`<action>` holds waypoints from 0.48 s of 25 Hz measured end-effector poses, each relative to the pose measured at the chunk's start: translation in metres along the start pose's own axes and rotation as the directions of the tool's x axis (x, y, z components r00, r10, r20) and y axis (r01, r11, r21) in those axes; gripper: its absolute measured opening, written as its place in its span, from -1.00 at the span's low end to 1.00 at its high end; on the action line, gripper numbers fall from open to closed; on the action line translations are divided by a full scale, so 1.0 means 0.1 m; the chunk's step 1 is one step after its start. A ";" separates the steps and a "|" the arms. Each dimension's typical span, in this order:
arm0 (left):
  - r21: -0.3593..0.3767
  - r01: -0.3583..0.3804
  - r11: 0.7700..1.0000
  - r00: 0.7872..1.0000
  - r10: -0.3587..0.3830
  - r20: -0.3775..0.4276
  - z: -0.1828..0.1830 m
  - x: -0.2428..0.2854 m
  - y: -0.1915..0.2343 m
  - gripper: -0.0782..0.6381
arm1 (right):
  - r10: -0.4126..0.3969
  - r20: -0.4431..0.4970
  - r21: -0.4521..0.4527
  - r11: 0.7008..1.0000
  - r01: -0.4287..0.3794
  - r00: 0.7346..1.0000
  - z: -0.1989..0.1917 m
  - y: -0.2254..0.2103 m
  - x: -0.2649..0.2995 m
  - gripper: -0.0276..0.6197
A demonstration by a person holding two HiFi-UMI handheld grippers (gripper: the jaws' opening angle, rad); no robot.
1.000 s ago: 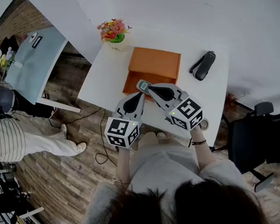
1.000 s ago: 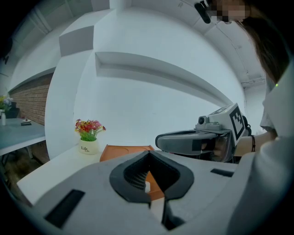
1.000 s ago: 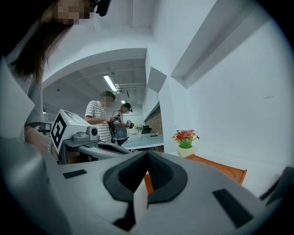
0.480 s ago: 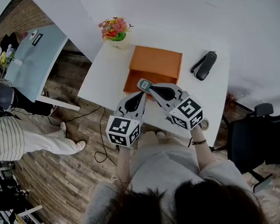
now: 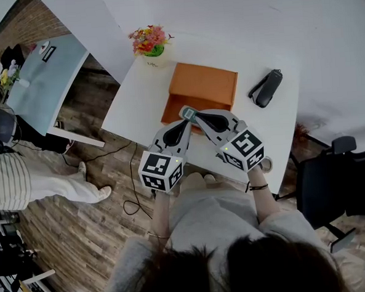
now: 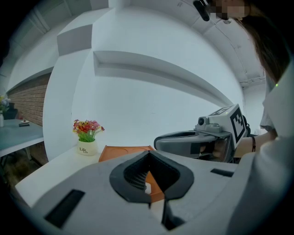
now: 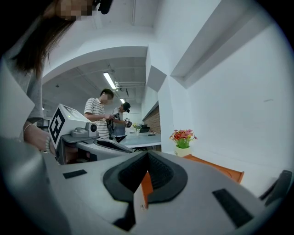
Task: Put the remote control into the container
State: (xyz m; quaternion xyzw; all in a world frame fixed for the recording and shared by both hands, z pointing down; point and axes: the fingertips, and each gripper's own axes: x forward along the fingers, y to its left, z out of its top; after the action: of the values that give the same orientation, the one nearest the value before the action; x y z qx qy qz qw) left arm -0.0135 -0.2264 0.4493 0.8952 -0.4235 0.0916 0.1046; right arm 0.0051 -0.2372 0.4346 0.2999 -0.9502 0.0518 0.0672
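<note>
Apparently unheld, grey remote control (image 5: pixel 188 113) (teal window) sits at closed right fingers (image 5: pixel 208 119).

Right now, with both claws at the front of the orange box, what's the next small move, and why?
Probably swing the right claw rightward toward the black remote control and open it: the remote lies on the table right of the orange container, untouched, while that claw is shut.

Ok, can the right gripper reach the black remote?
Probably yes: the remote lies on bare table right of the container, nothing between it and the right gripper, whose shut jaws must open first.
</note>
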 end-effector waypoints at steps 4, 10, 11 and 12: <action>0.005 0.000 1.000 1.000 0.000 0.003 0.03 0.01 0.01 -0.77 | -0.005 0.008 -0.003 1.000 0.005 1.000 0.02 -0.02 0.00 -0.92; 0.007 0.000 1.000 1.000 0.000 0.000 0.01 0.00 0.03 -0.77 | -0.009 0.012 -0.006 1.000 0.009 1.000 0.00 -0.01 0.00 -0.92; 0.007 0.000 1.000 1.000 0.000 -0.001 0.01 0.00 0.03 -0.77 | -0.009 0.011 -0.006 1.000 0.009 1.000 0.00 -0.01 0.00 -0.92; 0.007 0.000 1.000 1.000 0.000 -0.001 0.02 0.00 0.03 -0.77 | -0.009 0.011 -0.006 1.000 0.010 1.000 0.00 -0.01 0.00 -0.92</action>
State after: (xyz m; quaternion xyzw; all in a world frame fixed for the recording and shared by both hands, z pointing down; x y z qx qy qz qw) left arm -0.0160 -0.2288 0.4480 0.8956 -0.4229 0.0936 0.1017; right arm 0.0058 -0.2380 0.4348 0.3044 -0.9493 0.0469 0.0632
